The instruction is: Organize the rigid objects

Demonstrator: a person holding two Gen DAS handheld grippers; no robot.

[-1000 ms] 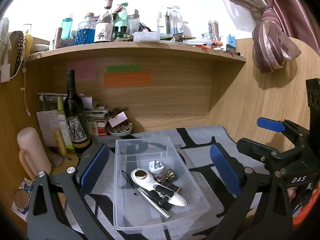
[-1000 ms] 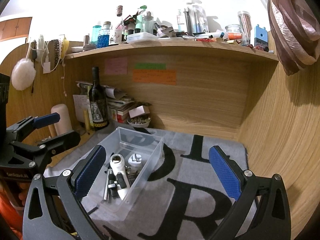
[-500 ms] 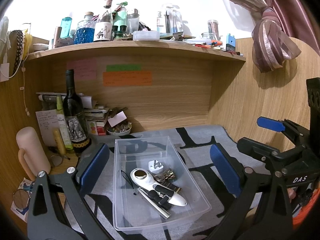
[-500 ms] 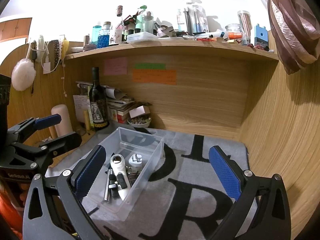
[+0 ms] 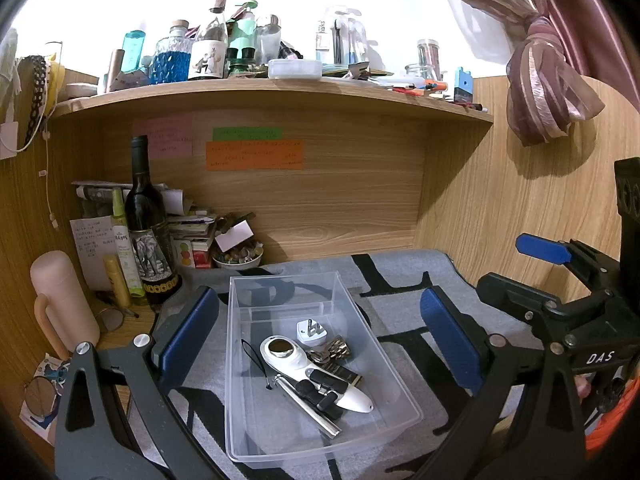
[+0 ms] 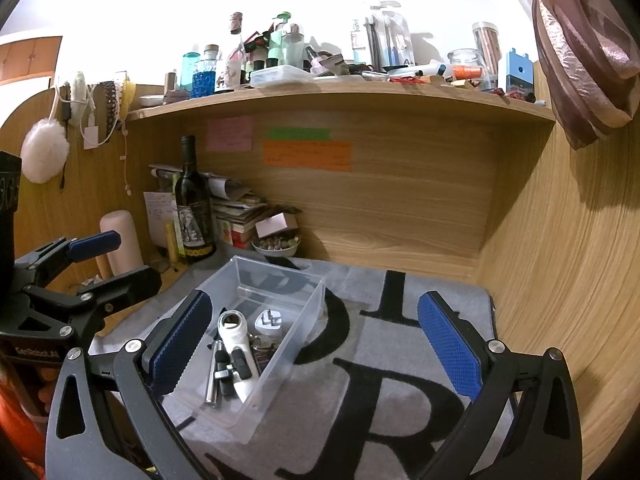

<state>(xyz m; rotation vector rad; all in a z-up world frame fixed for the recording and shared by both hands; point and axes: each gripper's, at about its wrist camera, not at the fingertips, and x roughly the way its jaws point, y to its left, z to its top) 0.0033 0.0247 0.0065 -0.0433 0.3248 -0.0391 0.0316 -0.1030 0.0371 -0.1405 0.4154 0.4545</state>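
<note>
Tongs: left tongs point(image 5: 320, 336) and right tongs point(image 6: 316, 344) both hovering spread wide, gripping nothing.
Surroundings: wine bottle point(image 5: 146, 232) standing behind the clear bin point(image 5: 400, 368).
Right view only: pompom point(image 6: 44, 150) hanging.

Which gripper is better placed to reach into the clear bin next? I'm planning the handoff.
Left, probably. The left gripper has the clear bin centred between its open jaws; the right gripper sees it off to its left, mostly over grey mat.

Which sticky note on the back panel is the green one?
The green note is the narrow strip directly above the wider orange note, apparently touching its top edge. The pink note sits apart to their left, above the wine bottle.
</note>
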